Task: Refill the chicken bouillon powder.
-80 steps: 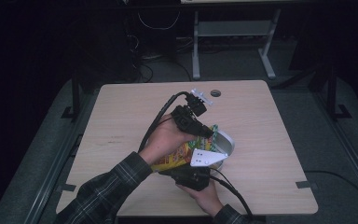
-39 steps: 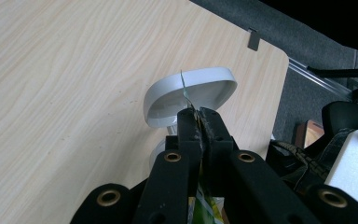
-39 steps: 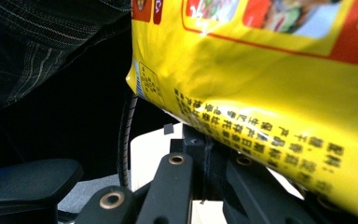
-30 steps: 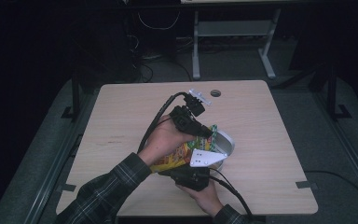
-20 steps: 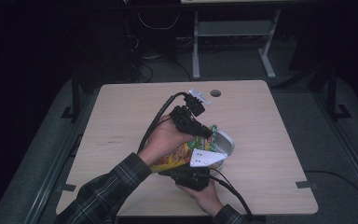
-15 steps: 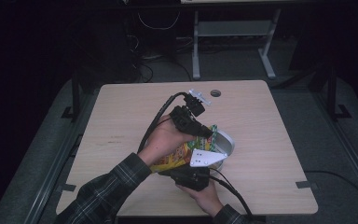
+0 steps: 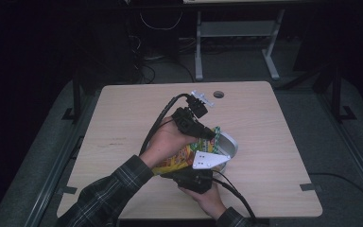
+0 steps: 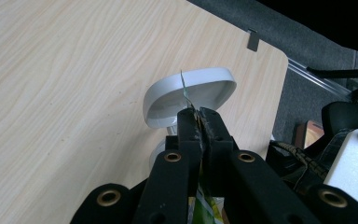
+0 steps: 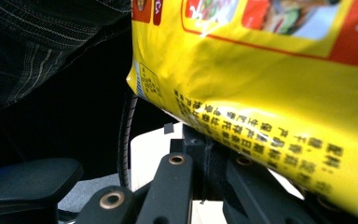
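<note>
Yellow printed foil packet pinched between two grippers over a bowl, toward the worktop's right half.

High view: yellow printed foil packet (image 7: 182, 158) slung between left gripper (image 7: 207, 134) at its top and right gripper (image 7: 194, 177) at its bottom, long axis sloping from near edge up toward white plastic bowl (image 7: 229, 144) just right of it; pale wooden worktop (image 7: 132, 113) otherwise bare, dark floor and a grey metal frame (image 7: 236, 33) beyond.
Left gripper view: jaws clamped narrow on the packet's thin top edge (image 8: 186, 95), bowl (image 8: 191, 95) directly ahead, tipped on its side.
Right gripper view: packet (image 9: 270, 93) lying across the jaws; grip state hard to tell here.
</note>
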Tool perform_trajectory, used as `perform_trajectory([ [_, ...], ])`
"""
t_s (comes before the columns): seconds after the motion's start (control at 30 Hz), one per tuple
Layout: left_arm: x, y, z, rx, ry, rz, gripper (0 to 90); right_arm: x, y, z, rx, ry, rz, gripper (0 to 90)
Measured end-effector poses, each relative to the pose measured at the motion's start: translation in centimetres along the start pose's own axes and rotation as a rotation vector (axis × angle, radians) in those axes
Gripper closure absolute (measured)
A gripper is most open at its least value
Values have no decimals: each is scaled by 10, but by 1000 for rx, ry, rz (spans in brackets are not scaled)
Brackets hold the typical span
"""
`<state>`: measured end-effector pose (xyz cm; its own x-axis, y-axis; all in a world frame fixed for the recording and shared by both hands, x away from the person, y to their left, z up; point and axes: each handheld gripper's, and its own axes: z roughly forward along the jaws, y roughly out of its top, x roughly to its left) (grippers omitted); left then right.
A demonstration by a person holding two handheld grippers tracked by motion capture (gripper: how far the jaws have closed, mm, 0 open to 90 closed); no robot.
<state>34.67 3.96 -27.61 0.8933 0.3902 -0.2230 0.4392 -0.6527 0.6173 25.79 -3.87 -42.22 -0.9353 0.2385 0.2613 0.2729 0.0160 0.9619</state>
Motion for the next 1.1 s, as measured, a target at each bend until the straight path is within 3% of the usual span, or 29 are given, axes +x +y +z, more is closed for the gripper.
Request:
perform_trajectory([
  [1.1,1,4,2,2,5,8,883,-4,2,-2,-4,1,18,900],
])
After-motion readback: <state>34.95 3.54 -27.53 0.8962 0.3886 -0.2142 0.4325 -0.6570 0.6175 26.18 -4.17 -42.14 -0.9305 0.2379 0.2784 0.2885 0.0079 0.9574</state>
